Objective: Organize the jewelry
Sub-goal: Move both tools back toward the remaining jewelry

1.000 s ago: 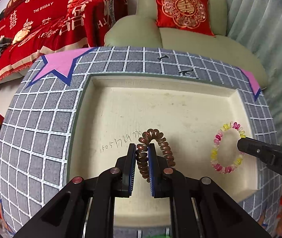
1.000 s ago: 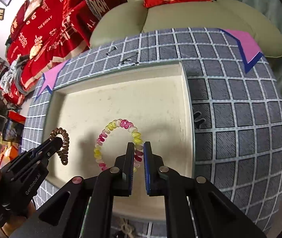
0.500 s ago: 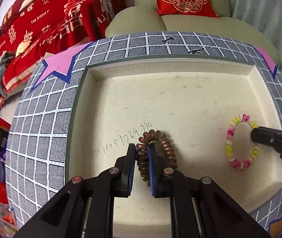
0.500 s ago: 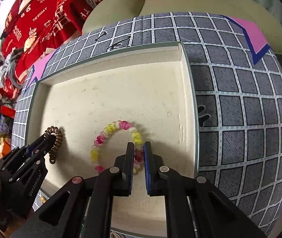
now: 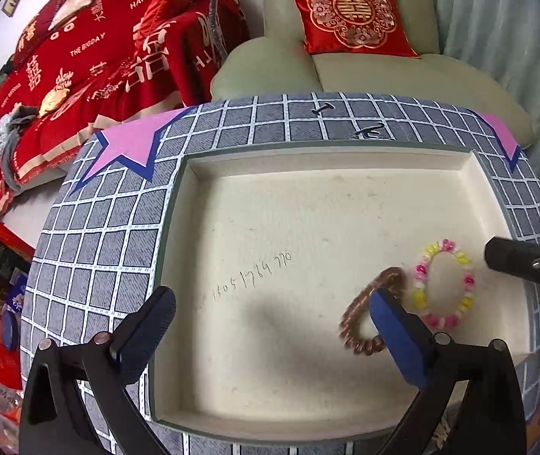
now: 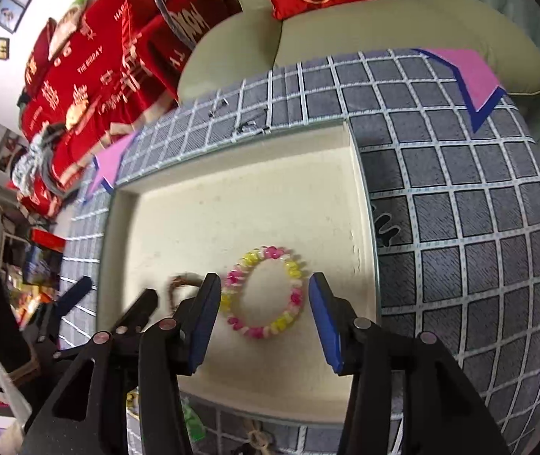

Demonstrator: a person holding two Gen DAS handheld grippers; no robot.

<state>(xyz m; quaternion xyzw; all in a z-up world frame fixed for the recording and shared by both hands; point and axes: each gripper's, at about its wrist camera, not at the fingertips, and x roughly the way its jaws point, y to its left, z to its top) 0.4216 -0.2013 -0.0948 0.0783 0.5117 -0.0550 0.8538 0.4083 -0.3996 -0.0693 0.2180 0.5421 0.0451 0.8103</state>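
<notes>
Your left gripper (image 5: 270,322) and right gripper (image 6: 264,307) both gaped wide, holding nothing. Brown coil bracelet (image 5: 361,314) and pink-yellow beaded bracelet (image 6: 264,295) lay side by side in the cream tray (image 5: 307,159).

Our left gripper (image 5: 270,316) is made of black plastic. Its two fingers (image 5: 144,326) each have a dark blue pad on the inside face. We see small round silver screws on the black arms just behind the pads. The arms behind them have big three-sided holes cut through. Our right gripper (image 6: 264,313) looks the same: black arms, blue pads (image 6: 325,326) on the inside of the fingers, and shiny round screws behind them. No cables, skin or sleeves show.
</notes>
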